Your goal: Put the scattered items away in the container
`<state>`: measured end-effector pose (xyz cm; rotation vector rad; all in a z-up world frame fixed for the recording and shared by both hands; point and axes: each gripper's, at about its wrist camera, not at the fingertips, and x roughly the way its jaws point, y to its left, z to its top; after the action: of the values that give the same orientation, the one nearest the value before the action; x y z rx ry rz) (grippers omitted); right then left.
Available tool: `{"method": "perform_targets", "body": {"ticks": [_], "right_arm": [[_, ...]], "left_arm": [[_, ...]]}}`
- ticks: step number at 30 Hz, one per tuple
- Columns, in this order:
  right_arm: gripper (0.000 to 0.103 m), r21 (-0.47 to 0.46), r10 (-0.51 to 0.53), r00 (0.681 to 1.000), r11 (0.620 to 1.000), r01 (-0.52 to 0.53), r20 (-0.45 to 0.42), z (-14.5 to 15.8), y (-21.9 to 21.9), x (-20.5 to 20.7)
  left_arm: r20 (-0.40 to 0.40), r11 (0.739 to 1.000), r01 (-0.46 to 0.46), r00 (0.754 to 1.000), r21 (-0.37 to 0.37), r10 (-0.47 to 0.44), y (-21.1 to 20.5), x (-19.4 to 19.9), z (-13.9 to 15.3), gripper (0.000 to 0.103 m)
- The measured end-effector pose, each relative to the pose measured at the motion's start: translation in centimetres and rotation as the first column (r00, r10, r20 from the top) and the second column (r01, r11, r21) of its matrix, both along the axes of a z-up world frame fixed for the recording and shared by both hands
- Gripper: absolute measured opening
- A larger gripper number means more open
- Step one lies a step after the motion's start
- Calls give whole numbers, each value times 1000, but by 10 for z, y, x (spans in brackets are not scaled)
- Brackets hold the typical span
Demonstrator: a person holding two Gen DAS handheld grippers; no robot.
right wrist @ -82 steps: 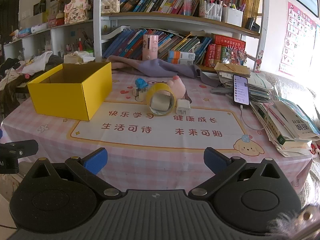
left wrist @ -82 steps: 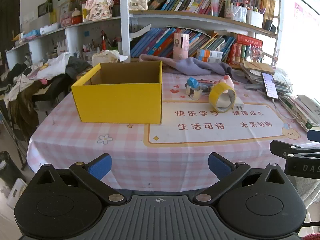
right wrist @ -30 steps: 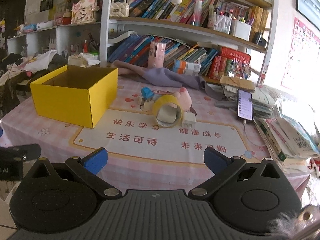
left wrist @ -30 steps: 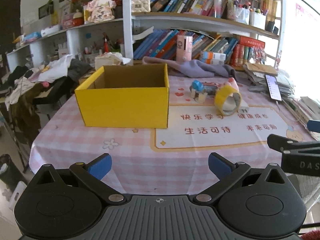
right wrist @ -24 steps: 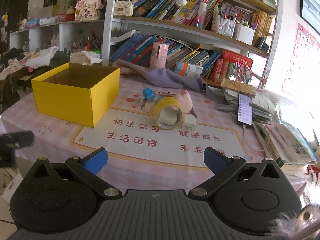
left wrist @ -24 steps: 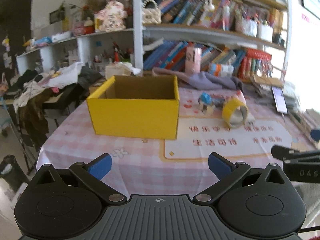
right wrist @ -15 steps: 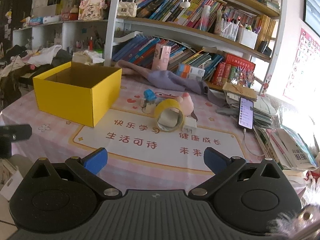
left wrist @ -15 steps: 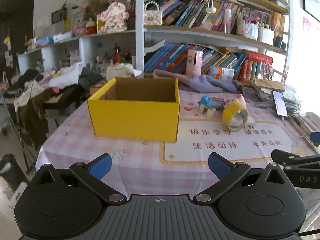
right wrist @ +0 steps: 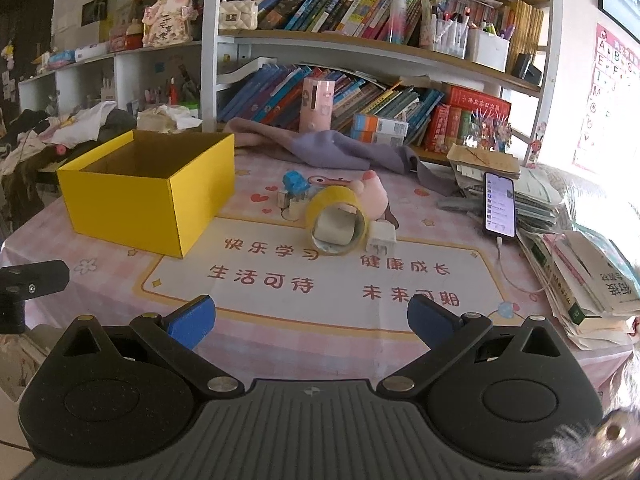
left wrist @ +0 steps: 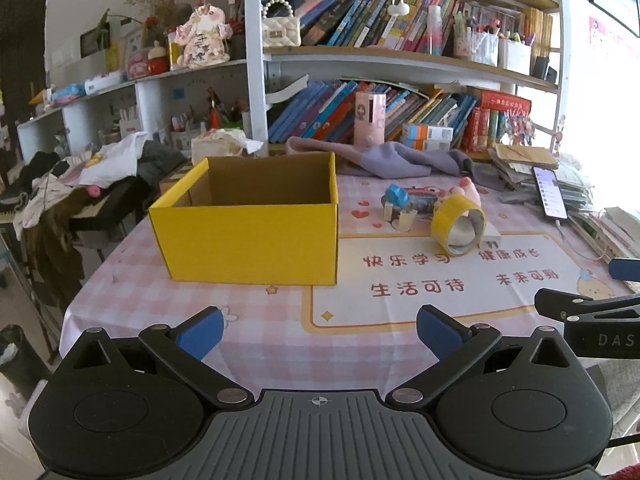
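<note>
An open yellow cardboard box (left wrist: pixel 256 236) (right wrist: pixel 148 196) stands on the left of the pink table. To its right lie a yellow tape roll (left wrist: pixel 458 224) (right wrist: pixel 338 220), a white charger plug (right wrist: pixel 381 237), a blue and white toy (left wrist: pixel 398 204) (right wrist: pixel 294 190) and a pink toy (right wrist: pixel 372 194). My left gripper (left wrist: pixel 318 330) is open and empty at the table's near edge, in front of the box. My right gripper (right wrist: pixel 310 320) is open and empty at the near edge, in front of the tape roll.
A phone (right wrist: pixel 499 204) on a cable lies on stacked books (right wrist: pixel 576 264) at the right. A purple cloth (right wrist: pixel 332 150) lies at the back below bookshelves (right wrist: pixel 360 92). Clothes (left wrist: pixel 80 176) are piled left of the table.
Both grippers have risen and moved a little closer to the table, so the box and items look larger. Jaws stay open; nothing on the table has moved.
</note>
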<state>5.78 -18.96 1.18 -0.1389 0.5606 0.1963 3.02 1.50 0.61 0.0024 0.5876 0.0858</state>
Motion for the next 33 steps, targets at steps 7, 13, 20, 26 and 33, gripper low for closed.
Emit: {"method": "perform_targets", "body": {"ticks": [7, 13, 20, 26, 33], "right_arm": [[103, 7, 0, 1000, 1000, 0, 2, -1, -5, 13], [103, 37, 48, 999, 998, -49, 7, -2, -9, 23], [103, 25, 82, 997, 996, -82, 9, -3, -12, 43], [103, 25, 75, 997, 997, -75, -19, -9, -24, 61], [103, 22, 56, 997, 998, -55, -45, -14, -39, 82]], "left_arm": [[12, 1000, 4, 1000, 20, -4, -5, 9, 2, 103], [25, 998, 44, 999, 46, -45, -18, 22, 0, 103], [10, 998, 51, 999, 39, -52, -27, 42, -6, 103], [-7, 997, 72, 997, 5, -72, -35, 58, -10, 103], [-49, 994, 111, 993, -2, -111, -50, 81, -15, 103]]}}
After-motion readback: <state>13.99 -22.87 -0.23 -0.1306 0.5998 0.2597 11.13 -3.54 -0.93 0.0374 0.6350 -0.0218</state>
